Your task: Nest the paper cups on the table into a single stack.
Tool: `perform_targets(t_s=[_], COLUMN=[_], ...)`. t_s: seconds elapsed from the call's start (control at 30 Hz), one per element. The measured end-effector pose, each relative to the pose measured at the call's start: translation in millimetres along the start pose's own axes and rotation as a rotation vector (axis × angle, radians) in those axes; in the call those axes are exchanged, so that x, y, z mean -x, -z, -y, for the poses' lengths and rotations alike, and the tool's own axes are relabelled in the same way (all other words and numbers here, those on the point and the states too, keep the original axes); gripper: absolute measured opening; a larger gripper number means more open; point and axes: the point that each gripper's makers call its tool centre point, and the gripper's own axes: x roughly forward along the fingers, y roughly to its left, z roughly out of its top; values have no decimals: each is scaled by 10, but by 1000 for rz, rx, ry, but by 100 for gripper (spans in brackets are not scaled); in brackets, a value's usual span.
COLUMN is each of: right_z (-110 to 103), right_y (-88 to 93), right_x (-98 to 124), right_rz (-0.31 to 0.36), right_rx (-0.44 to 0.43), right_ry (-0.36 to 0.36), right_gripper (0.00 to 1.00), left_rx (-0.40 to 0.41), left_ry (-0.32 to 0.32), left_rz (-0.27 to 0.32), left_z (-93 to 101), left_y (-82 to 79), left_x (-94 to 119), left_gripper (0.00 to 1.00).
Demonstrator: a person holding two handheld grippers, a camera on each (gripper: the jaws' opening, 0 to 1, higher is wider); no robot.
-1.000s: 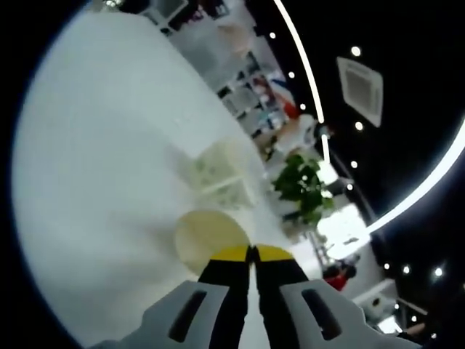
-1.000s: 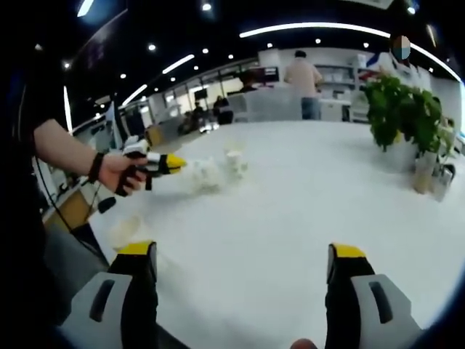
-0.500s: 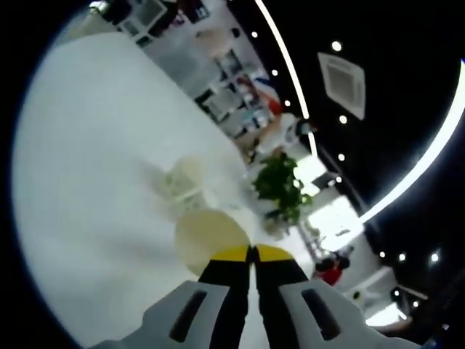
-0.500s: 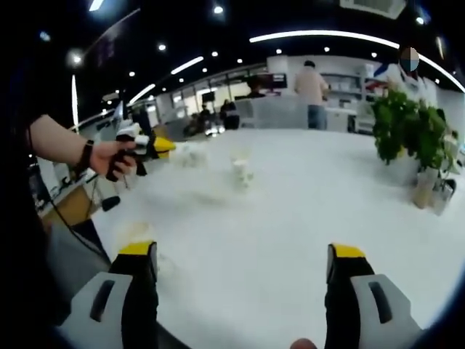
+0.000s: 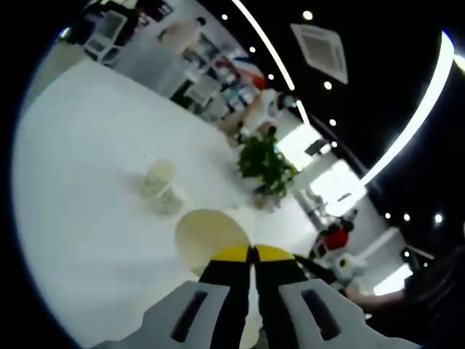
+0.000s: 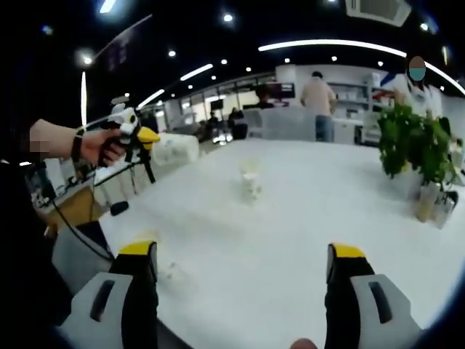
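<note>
The left claw (image 5: 251, 252) is clamped on a paper cup (image 5: 208, 236), held above the counter (image 5: 80, 196); a misaligned or tilted descent could topple the light cup stack (image 5: 160, 185) mid-counter, ahead of it. The right claw (image 6: 243, 258) hangs with jaws wide apart at the near edge, well short of that stack.

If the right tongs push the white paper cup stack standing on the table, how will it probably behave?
The white paper cup stack looks thin-walled and light, so it would probably slide on the smooth white table. Standing tall and narrow, it may tip easily. A hard pinch could crush it.
</note>
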Motion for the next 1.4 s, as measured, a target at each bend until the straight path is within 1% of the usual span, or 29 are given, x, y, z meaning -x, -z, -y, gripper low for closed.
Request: perform_targets(t_s=[0.03,0.1,0.17,0.2,0.23,0.27,0.3,0.33,0.4,0.43,0.47,0.53,0.57,0.63,0.73,0.8,0.87,0.9,0.97,1.0,1.03,1.07,1.2,1.23,1.27,1.3,1.37,1.4], right_z=[-6,-25,-60,-74,-85,-96,-101,-104,-105,-100,-104,-118,-127,-143,-147,-140,-142,-142,-154,-161,-173,-177,-207,-203,-203,-205,-205,-203], right_y=[0,15,37,39,39,36,39,37,36,49,48,44,48,43,24,10,13,10,1,2,-1,-2,-21,-25,-28,-30,-36,-34], right_x=[3,-1,-8,-11,-10,-12,-16,-19,-26,-30,-30,-34,-38,-37,-31,-32,-33,-35,-46,-51,-60,-63,-84,-87,-91,-96,-99,-100], right_rz=[-1,0,-9,-10,-10,-8,-8,-8,-7,-12,-10,-8,-12,-13,-12,-9,-12,-11,-9,-10,-10,-10,-6,-5,-4,-4,-1,-2], right_rx=[1,-1,8,10,11,12,14,16,14,10,8,4,7,12,17,17,19,21,22,24,25,26,30,29,27,26,23,27], right_ry=[-2,-14,-29,-35,-40,-46,-51,-54,-58,-62,-62,-67,-71,-77,-81,-84,-84,-84,-89,-90,-93,-94,-101,-102,-102,-103,-105,-104], right_gripper=[95,95,95,95,95,95,95,95,95,95,95,95,95,95,95,95,95,95,95,95,95,95,95,95,95,95,95,95], left_rx=[-59,-94,-110,-143,-172,-204,-241,-264,-317,-367,-397,-329,-332,-389,-413,-415,-460,-470,-535,-547,-594,-609,-671,-691,-691,-693,-734,-734], left_ry=[-20,-24,-21,-22,-33,-56,-63,-65,-56,-38,-10,-16,-30,-68,-76,-72,-72,-73,-85,-83,-68,-67,-65,-48,-39,-45,-97,-78], left_rz=[-32,-65,-74,-95,-112,-142,-153,-161,-171,-156,-114,-123,-129,-136,-141,-132,-122,-123,-141,-142,-135,-135,-146,-139,-144,-154,-178,-157], left_z=[52,191,313,386,414,452,493,580,718,828,928,946,932,881,943,1024,1128,1168,1272,1330,1431,1456,1698,1756,1795,1817,1784,1881], left_y=[10,4,-19,-15,-6,10,8,-5,-41,-93,-169,-154,-146,-137,-121,-149,-199,-210,-247,-264,-313,-328,-445,-475,-483,-516,-603,-663], left_x=[30,66,92,115,127,145,153,162,182,193,193,236,252,309,382,441,485,501,542,553,564,569,630,641,651,679,745,761], left_gripper=[0,0,0,0,0,0,0,0,0,0,0,0,0,0,0,0,0,0,0,0,0,0,0,0,0,0,0,0])
